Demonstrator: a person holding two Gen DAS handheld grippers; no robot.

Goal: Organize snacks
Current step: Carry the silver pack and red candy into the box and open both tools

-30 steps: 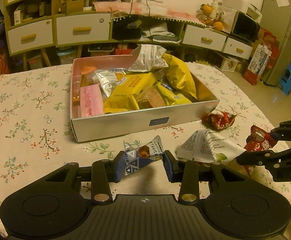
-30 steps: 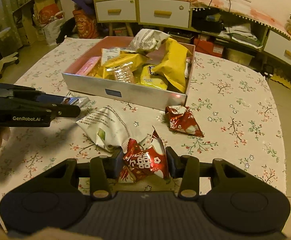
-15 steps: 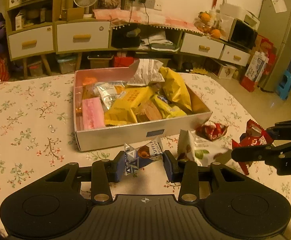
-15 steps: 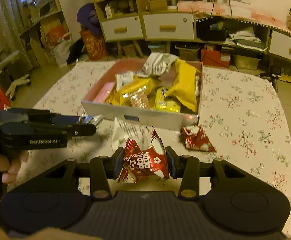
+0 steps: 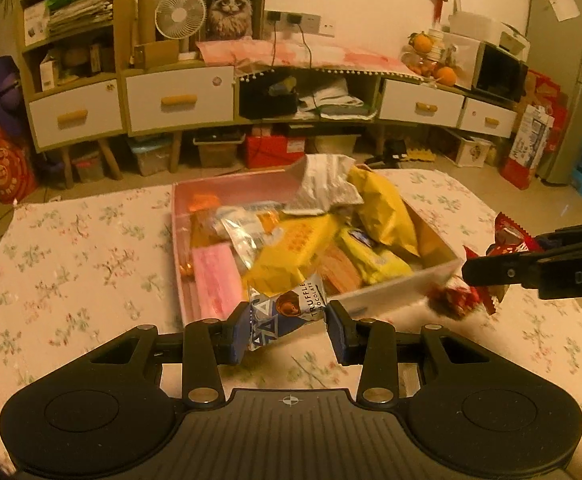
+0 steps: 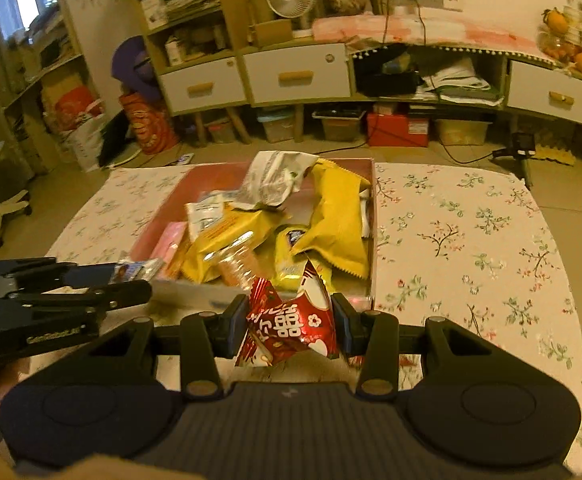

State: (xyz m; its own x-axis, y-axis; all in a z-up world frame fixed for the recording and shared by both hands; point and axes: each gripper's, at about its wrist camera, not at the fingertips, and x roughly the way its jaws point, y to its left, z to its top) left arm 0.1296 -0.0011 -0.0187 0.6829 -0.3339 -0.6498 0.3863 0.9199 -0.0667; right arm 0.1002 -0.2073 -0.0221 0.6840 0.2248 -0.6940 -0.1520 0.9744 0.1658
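Left gripper (image 5: 287, 322) pinches a blue-white foil truffle chocolate packet (image 5: 287, 312), right gripper (image 6: 291, 326) pinches a red foil candy packet (image 6: 291, 324), both above the near edge of the snack-filled pink-lined cardboard box (image 5: 395, 294) on the floral tablecloth (image 5: 71, 256).

The left gripper (image 5: 287, 330) clamps a blue truffle chocolate packet (image 5: 285, 314) between its jaws; the snack box (image 5: 391, 298) lies just beyond.

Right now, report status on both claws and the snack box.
Left claw shut on truffle chocolate packet. Right claw shut on red snack packet. Snack box ahead, already piled with packets. One red packet loose on tablecloth by the box.
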